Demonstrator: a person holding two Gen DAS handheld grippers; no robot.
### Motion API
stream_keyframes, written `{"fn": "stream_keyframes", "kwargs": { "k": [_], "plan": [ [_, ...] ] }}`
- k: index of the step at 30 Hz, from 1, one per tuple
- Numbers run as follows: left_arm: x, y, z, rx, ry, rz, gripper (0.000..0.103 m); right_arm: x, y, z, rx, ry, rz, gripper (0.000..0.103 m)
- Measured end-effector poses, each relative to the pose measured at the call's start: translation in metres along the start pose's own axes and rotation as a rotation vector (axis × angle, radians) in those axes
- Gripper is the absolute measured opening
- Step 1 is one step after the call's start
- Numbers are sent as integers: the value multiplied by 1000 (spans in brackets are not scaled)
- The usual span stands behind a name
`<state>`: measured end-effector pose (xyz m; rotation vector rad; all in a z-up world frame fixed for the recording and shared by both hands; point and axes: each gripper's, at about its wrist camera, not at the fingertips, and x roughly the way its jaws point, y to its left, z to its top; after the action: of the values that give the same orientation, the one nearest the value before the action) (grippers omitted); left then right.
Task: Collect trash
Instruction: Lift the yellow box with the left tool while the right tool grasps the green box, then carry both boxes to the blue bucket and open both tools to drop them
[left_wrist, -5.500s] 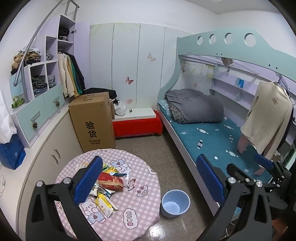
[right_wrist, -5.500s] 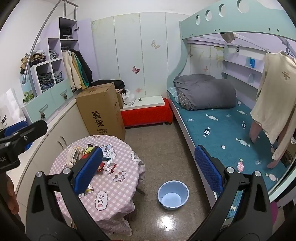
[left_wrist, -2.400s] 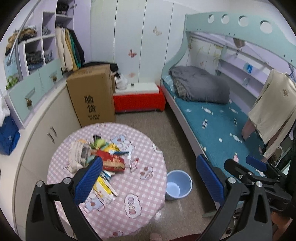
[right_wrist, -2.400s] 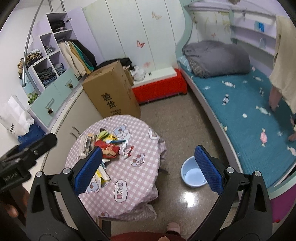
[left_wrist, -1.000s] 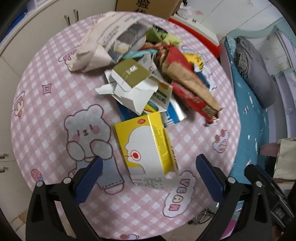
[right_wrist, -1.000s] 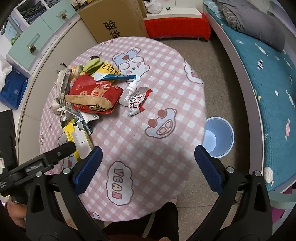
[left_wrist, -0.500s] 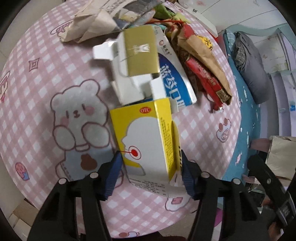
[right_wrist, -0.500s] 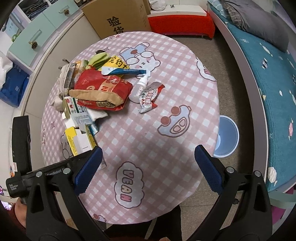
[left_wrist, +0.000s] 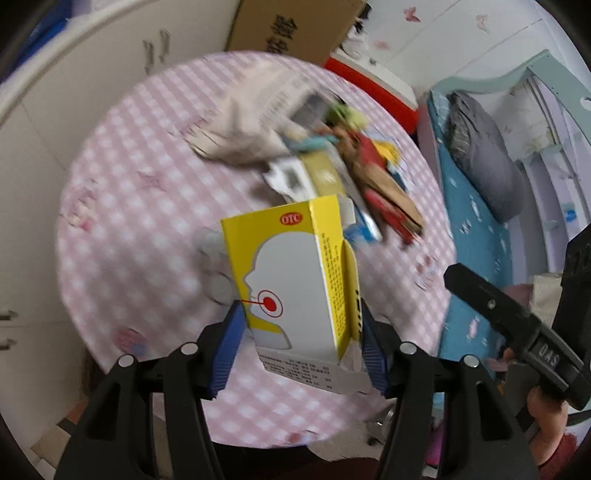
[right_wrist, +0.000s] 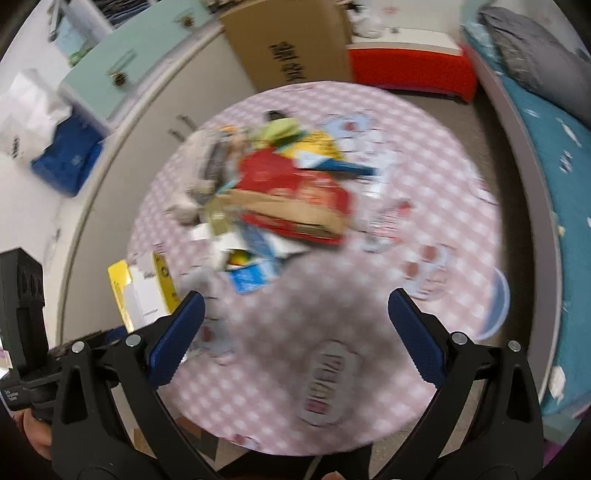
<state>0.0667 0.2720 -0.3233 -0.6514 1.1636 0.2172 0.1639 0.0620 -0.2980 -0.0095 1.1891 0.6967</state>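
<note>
Yellow medicine box (left_wrist: 295, 280) clamped in left gripper (left_wrist: 301, 341) jaws, right gripper (right_wrist: 293, 328) jaws wide, empty

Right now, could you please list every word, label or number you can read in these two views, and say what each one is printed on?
"OTC": red oval on the yellow medicine box, clamped in the left gripper.
"DAS": on the right gripper's black body, seen from the left wrist.
Two printed characters on the cardboard box: blurred, unreadable.
Small print on the medicine box's side and bottom edge: too small.
Lettering on the tablecloth and the red wrapper: blurred.
</note>
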Motion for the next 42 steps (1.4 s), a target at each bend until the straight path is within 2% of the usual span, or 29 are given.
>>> {"fn": "stream_keyframes", "kwargs": {
  "k": [2,5,9,14,15,17,21,24,27,31,34,37,42],
  "plan": [
    [-9,15,9,-10,-18,5,58,13,21,6,-32,14,31,84],
    [-16,28,21,-6,-40,4,58,34,44,17,-77,20,26,73],
    [-11,36,33,4,-37,-7,59,62,64,31,-131,14,-29,71],
    [-1,45,41,24,-16,-12,59,95,74,37,-171,60,-73,68],
    [1,46,42,28,-8,-8,59,99,75,37,-172,65,-80,63],
    [4,48,45,34,1,-11,59,113,73,38,-177,94,-105,43],
    [1,48,48,63,3,-7,59,111,71,38,-174,99,-89,38],
    [-11,44,50,70,-14,-17,59,93,75,37,-166,90,-49,37],
    [-34,34,50,111,-56,-18,59,65,71,39,-91,78,44,37],
    [-68,4,51,195,-114,-48,59,11,60,42,-52,-4,106,37],
    [-78,-29,53,253,-135,-91,59,-31,36,44,-13,-76,99,37],
    [-72,-70,57,317,-128,-126,59,-70,-2,42,40,-132,52,37],
    [-44,-154,59,419,-86,-179,59,-107,-97,32,171,-170,-61,37]
  ]
}}
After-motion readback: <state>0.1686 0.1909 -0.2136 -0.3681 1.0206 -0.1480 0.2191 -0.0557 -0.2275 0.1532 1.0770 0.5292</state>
